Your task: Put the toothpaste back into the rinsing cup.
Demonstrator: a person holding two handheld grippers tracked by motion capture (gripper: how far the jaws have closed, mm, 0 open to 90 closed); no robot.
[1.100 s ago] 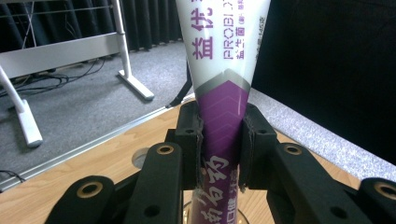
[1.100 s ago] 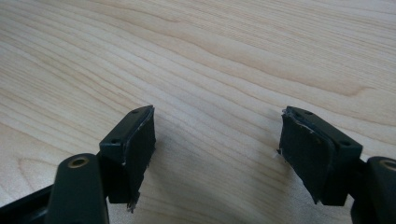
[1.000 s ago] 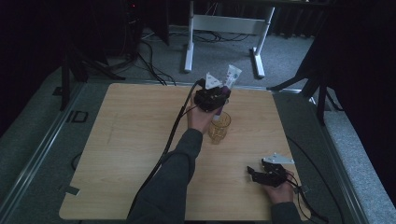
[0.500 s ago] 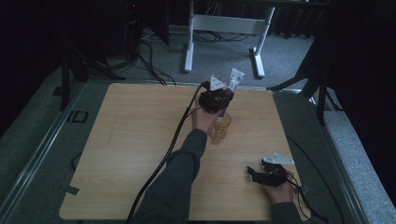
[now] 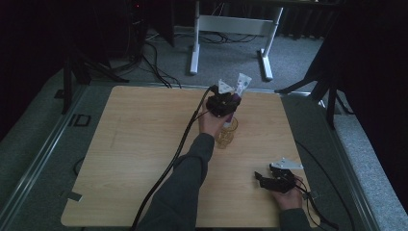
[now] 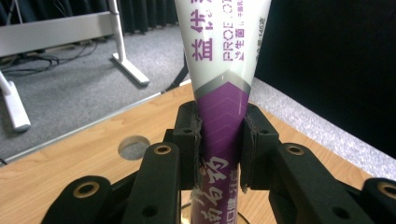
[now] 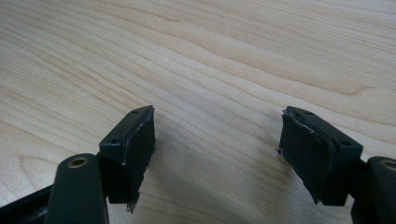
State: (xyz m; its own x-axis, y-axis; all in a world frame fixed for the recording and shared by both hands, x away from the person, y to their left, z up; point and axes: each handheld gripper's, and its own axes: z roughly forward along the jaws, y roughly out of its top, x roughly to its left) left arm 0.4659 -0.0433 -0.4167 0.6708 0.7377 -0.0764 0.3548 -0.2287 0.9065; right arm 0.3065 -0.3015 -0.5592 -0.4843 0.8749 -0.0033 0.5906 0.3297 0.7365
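Note:
A white and purple toothpaste tube (image 5: 242, 83) stands nearly upright over a clear amber glass cup (image 5: 226, 135) near the middle of the wooden table (image 5: 144, 144). My left gripper (image 5: 225, 102) grips the tube at its purple lower part. In the left gripper view the tube (image 6: 219, 70) sits between the pads of the left gripper (image 6: 219, 140), which touch it on both sides; the jaws have just been opening slightly. My right gripper (image 5: 262, 179) rests on the table at the near right. In its own view the right gripper (image 7: 217, 149) is open with bare wood between the jaws.
A round cable hole (image 6: 133, 147) is in the tabletop beyond the tube. A white desk frame (image 5: 231, 29) stands on the grey floor behind the table. The left gripper's black cable (image 5: 168, 163) runs along the forearm across the table.
The left gripper has sunk a little with the tube over the cup. The right gripper has stayed where it was.

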